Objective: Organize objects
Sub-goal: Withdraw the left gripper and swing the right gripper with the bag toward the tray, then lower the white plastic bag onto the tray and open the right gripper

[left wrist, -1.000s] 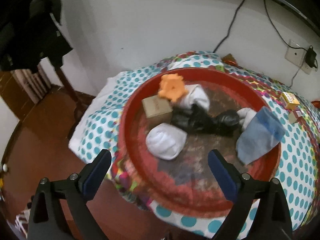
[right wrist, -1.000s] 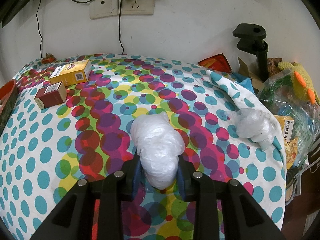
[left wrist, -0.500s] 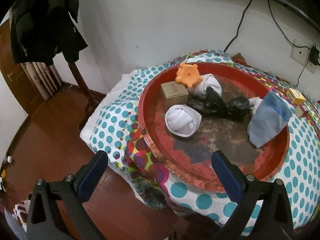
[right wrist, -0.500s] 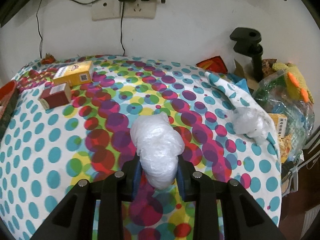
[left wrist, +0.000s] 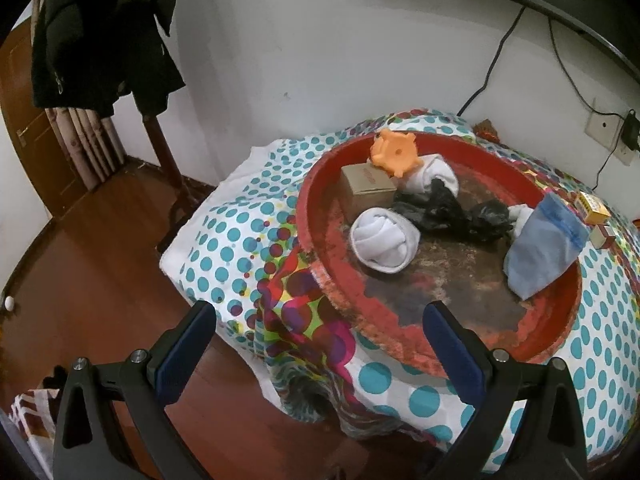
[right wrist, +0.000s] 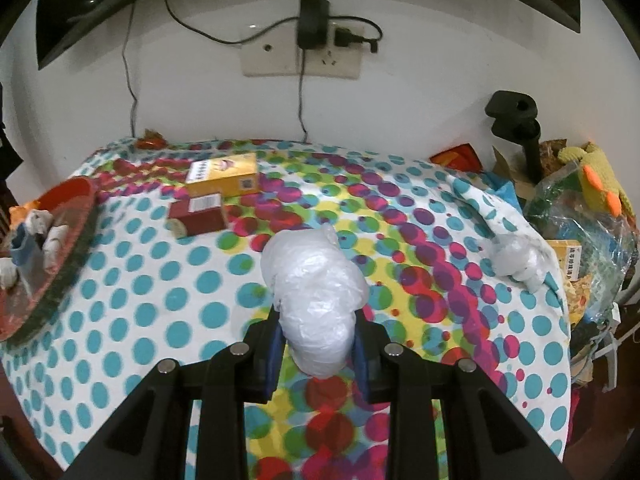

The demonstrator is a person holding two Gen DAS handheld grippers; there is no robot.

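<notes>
White, crinkled plastic fills my right gripper: a wadded clear plastic bundle is pinched between the blue pads, which press into its lower sides so that most of it bulges up and forward past the fingertips. Its long axis runs straight ahead along my fingers, toward the wall, and it hangs clear of the polka-dot cloth beneath. What matters for the next move is where the red tray sits from this load: well off to the left in the right wrist view, at the table's far left edge, already holding a blue pouch and some white rolled pieces. I judge the bundle belongs there, so the carry must swing leftward across the cloth, passing near the dark red box and the yellow box that lie between, toward the wall side. My left gripper is much nearer the tray, hovering at its near rim with its jaws spread as wide as they go and nothing between them; a white rolled sock, a cardboard box, a black crumpled bag and an orange toy sit inside. A second plastic wad waits at the right edge of the cloth, well apart from both hands, closer to the right one.
</notes>
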